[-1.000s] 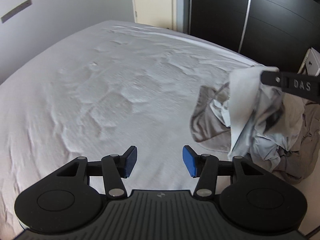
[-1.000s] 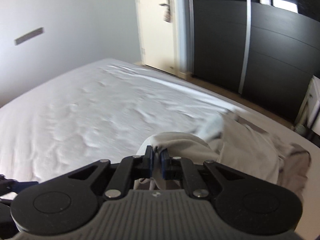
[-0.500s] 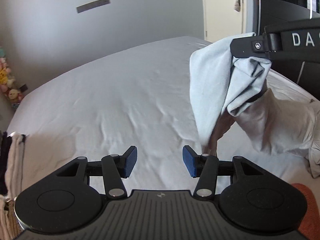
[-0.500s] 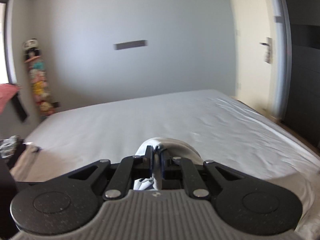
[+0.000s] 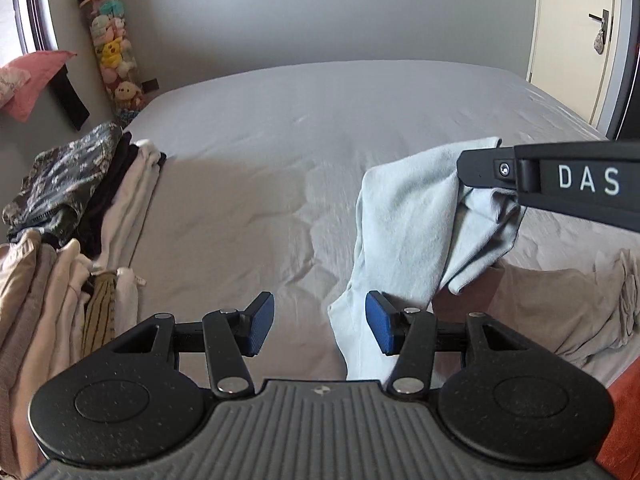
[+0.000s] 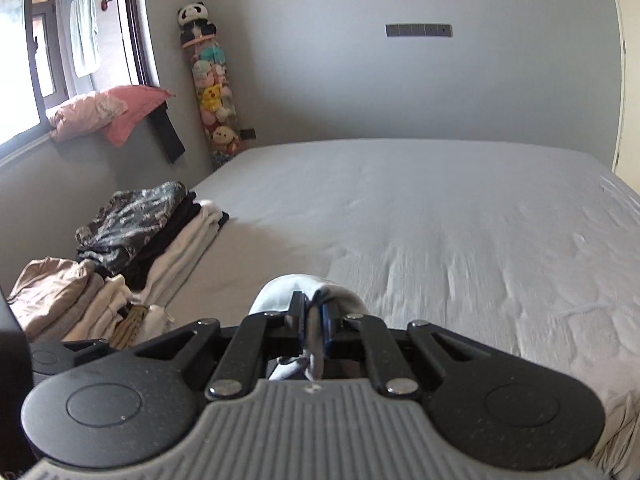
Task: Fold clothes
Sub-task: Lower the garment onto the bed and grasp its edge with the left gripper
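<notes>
Both hands have swung away from the heap of unfolded clothes toward the bare middle of the bed [image 5: 320, 128], and the pale blue garment [image 5: 408, 216] has come along. The right tongs [image 6: 314, 314] pinch a bunched edge of it, and their jaws are starting to loosen. The left tongs [image 5: 320, 326] are spread wide with nothing between them, just beside the hanging cloth. It may be a shirt; the shape is hard to tell. 2 stacks of folded clothes [image 5: 80, 216] wait at the bed's left edge. Next comes spreading it flat.
</notes>
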`<state>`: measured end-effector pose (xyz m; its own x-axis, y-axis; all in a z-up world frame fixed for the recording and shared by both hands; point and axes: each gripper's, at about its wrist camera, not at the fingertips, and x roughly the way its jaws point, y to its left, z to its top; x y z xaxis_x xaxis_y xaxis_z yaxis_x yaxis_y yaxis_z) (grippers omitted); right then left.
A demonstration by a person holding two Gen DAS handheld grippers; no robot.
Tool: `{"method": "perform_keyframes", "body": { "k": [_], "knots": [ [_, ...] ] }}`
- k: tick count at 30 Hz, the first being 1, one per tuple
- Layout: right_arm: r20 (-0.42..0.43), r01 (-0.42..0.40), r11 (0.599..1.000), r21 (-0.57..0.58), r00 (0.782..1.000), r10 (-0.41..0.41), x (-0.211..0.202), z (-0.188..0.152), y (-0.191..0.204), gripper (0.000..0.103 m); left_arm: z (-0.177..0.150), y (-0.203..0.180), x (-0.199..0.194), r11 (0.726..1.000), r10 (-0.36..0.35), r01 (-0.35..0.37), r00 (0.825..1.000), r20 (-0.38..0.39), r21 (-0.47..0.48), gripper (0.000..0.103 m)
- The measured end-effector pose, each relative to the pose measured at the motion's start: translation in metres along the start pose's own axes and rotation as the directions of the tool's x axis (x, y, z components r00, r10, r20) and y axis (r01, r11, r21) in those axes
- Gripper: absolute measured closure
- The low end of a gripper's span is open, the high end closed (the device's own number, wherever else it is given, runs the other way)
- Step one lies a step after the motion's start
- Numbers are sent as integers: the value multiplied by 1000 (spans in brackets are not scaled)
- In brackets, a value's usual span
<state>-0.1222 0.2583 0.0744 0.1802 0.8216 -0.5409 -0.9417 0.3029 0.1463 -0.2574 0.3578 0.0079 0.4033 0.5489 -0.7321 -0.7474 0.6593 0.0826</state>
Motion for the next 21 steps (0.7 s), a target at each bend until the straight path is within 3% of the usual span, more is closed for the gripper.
{"method": "perform_keyframes", "body": {
  "k": [2,4,5,14,17,21],
  "knots": [
    [-21,35,999,9,999,-34,9,-10,-6,87,-10,-4,2,1000,-20,20,1000,-19,5,44],
    [-41,70,997,18,997,-69,18,-19,-12,64,-15,-10,7,999,-47,48,999,-25,20,44],
    [-45,87,996,27,995,-85,21,-20,-16,61,-18,-13,9,998,-61,62,998,-28,30,44],
    [-158,218,973,74,966,-205,27,-60,-80,58,-31,-35,38,980,-145,148,989,-30,133,43],
    [-225,262,961,86,945,-237,32,-84,-103,56,-33,-43,50,972,-159,165,986,-45,167,43],
    [-338,329,940,88,898,-282,43,-114,-134,41,-35,-59,70,956,-168,180,983,-72,233,42]
  ]
}}
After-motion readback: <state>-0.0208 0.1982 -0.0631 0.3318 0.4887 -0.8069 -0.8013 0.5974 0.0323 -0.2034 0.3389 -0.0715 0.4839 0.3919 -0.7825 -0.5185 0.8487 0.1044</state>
